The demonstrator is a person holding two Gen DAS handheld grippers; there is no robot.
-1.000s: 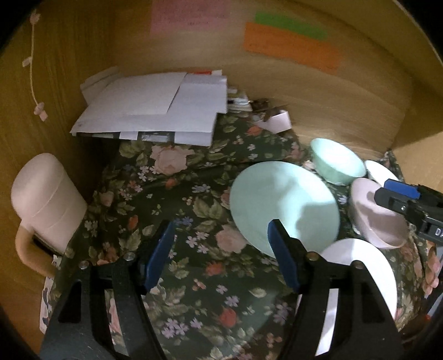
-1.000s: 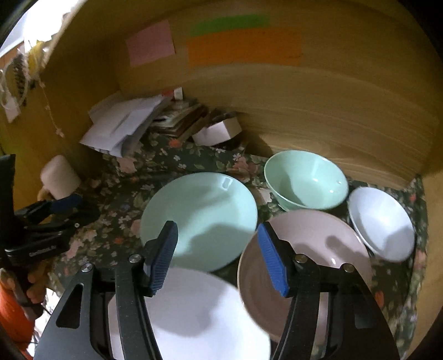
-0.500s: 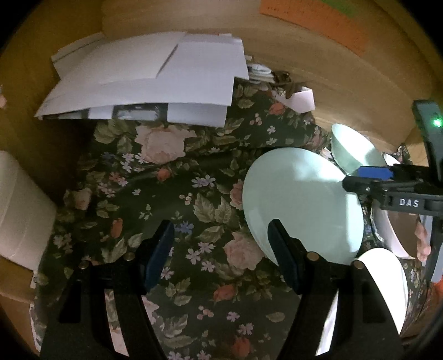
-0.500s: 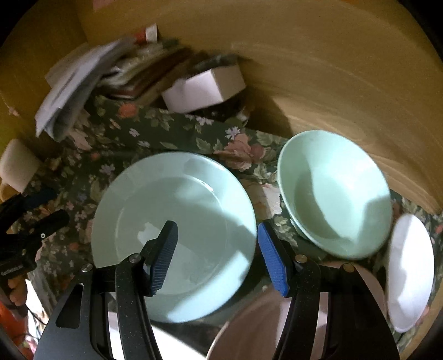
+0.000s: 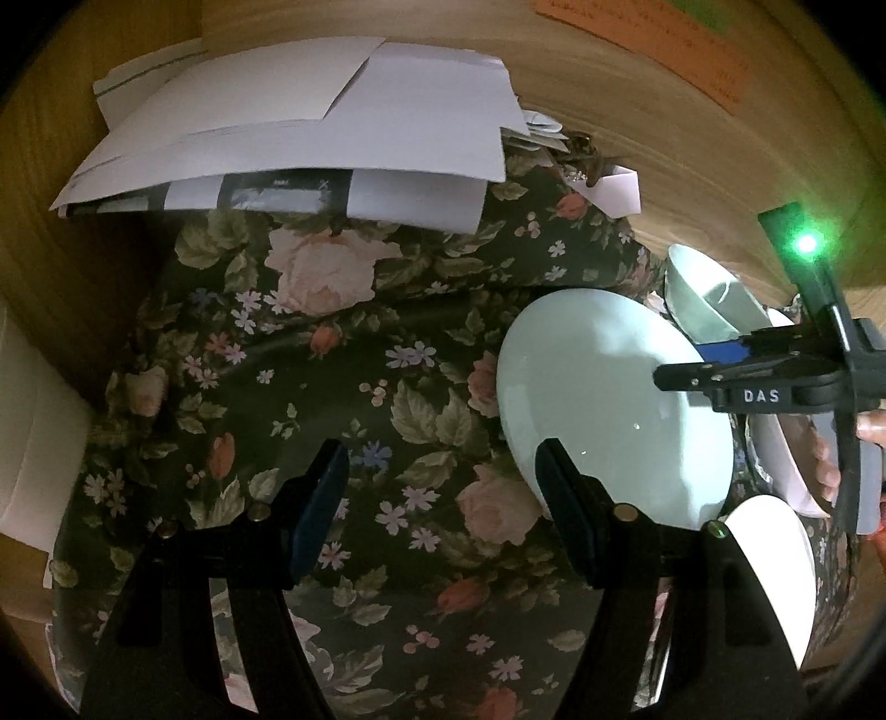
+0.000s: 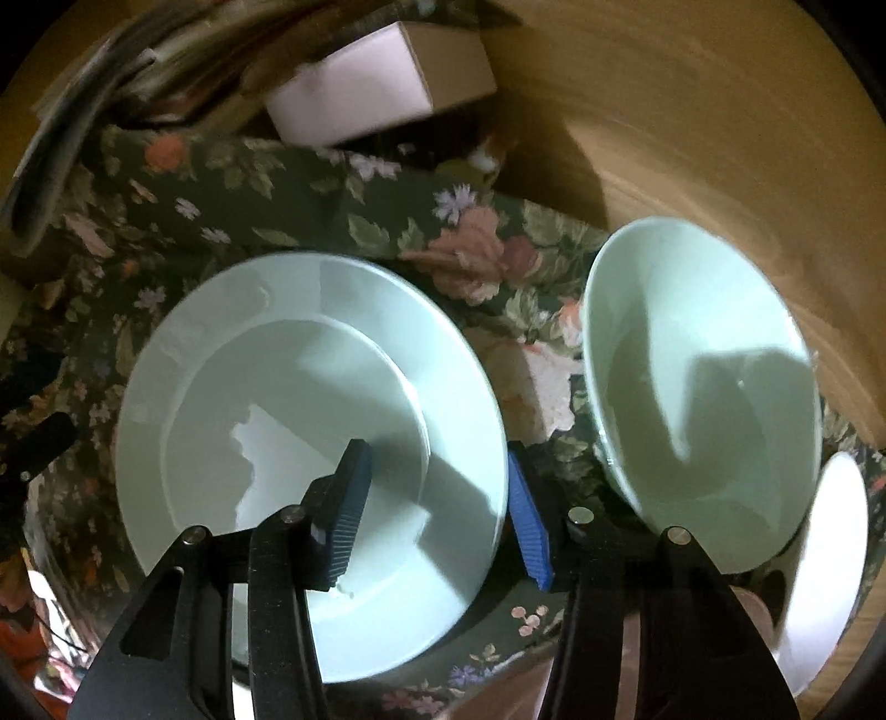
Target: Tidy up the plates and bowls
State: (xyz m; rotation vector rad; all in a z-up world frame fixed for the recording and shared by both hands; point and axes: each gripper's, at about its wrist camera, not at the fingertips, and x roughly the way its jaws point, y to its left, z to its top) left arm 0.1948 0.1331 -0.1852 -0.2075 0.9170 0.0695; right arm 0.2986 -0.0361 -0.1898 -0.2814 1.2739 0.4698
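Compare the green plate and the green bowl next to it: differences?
The green plate is shallow with a wide flat rim; the green bowl is deep with steep walls. The right gripper straddles the plate's edge, open; the bowl is untouched. Both are pale green and empty on the floral cloth.

1. I see a dark floral tablecloth (image 5: 343,387) covering the surface.
2. A stack of white papers (image 5: 310,138) lies at its far end.
3. A small white box (image 6: 382,83) sits against the wooden wall (image 6: 692,111).
4. An orange note (image 5: 653,39) is stuck on that wall.
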